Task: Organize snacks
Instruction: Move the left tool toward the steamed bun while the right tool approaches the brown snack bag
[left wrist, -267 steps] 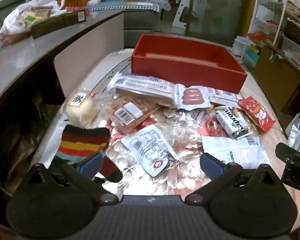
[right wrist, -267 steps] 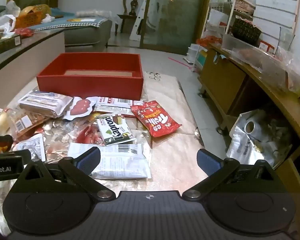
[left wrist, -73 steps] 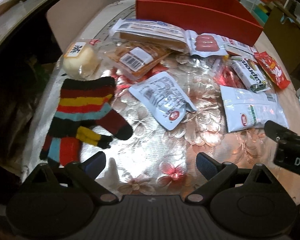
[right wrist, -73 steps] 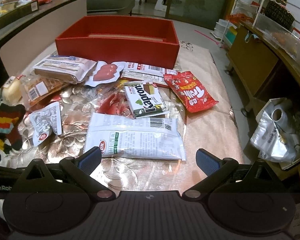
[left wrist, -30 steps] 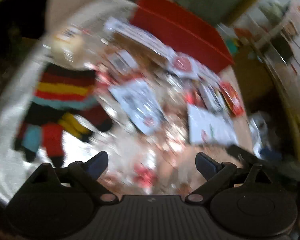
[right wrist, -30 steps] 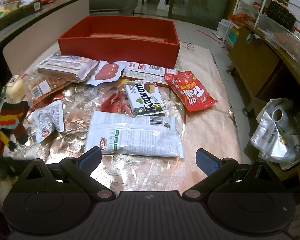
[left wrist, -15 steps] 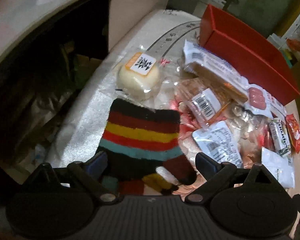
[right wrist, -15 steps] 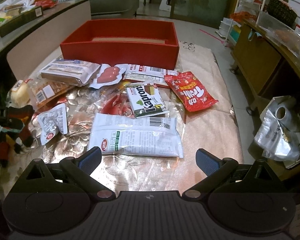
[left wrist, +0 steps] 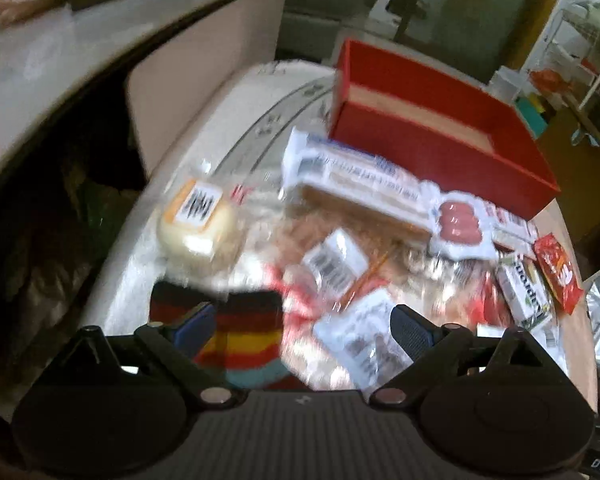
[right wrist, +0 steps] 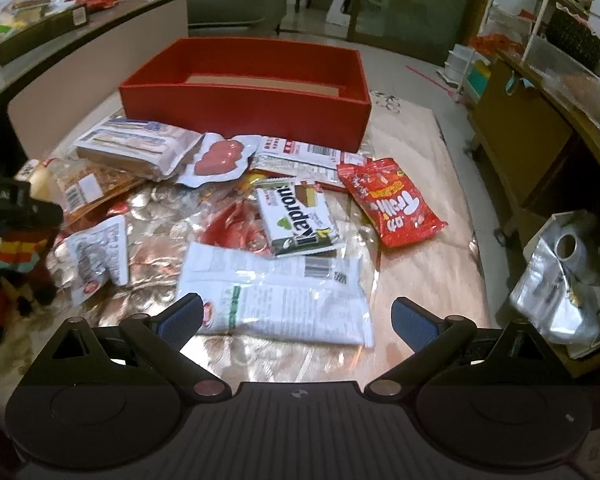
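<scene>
An empty red box (right wrist: 244,96) stands at the far end of the table; it also shows in the left wrist view (left wrist: 432,136). Several snack packs lie in front of it: a long wafer pack (right wrist: 136,148), a sausage pack (right wrist: 220,158), a Kapron bar (right wrist: 300,216), a red candy bag (right wrist: 392,200), a white pack (right wrist: 276,296) and a round bun (left wrist: 198,224). My left gripper (left wrist: 300,326) is open above a striped glove (left wrist: 240,336). My right gripper (right wrist: 298,320) is open and empty over the white pack.
A small white sachet (right wrist: 100,256) lies at the left. A crumpled silver bag (right wrist: 560,292) sits off the table's right edge. A curved counter (left wrist: 80,56) with bags runs along the left. A wooden cabinet (right wrist: 516,128) stands at the right.
The left gripper has swung forward over the striped glove toward the bun and the wafer pack; its view is blurred. The right gripper has barely moved.
</scene>
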A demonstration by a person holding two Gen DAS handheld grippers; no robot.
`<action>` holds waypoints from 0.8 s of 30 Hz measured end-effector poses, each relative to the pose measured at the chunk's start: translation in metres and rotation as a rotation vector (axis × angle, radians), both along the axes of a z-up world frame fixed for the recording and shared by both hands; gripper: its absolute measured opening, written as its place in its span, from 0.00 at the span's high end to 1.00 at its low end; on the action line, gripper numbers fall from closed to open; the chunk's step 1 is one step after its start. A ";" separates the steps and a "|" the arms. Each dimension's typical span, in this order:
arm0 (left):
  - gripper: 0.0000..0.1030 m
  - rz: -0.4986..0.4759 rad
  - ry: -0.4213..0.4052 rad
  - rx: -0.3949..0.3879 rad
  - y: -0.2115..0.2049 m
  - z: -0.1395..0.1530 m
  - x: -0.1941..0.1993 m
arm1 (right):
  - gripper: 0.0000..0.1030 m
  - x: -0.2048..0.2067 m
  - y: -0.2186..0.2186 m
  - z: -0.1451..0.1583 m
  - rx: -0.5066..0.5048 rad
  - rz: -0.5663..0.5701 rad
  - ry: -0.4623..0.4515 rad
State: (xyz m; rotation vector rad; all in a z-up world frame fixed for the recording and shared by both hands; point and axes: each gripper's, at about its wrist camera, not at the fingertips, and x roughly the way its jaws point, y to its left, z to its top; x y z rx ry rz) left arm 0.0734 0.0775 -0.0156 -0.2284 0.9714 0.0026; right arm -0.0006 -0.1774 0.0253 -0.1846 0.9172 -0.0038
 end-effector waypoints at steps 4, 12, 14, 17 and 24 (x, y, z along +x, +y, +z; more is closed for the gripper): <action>0.12 -0.137 -0.030 0.063 -0.019 0.005 0.031 | 0.01 0.006 -0.004 -0.004 -0.014 -0.008 0.011; 0.10 -0.009 0.044 -0.060 -0.017 -0.016 0.109 | 0.01 0.030 -0.006 0.005 -0.056 0.042 -0.040; 0.05 0.000 0.039 -0.027 -0.021 -0.024 0.121 | 0.01 0.037 -0.010 0.000 -0.059 0.035 -0.029; 0.03 -0.003 0.048 -0.039 -0.022 -0.033 0.135 | 0.01 0.047 -0.017 -0.012 -0.034 0.016 0.033; 0.03 0.086 0.035 -0.117 -0.014 -0.030 0.149 | 0.01 0.045 -0.016 -0.015 0.000 0.028 0.051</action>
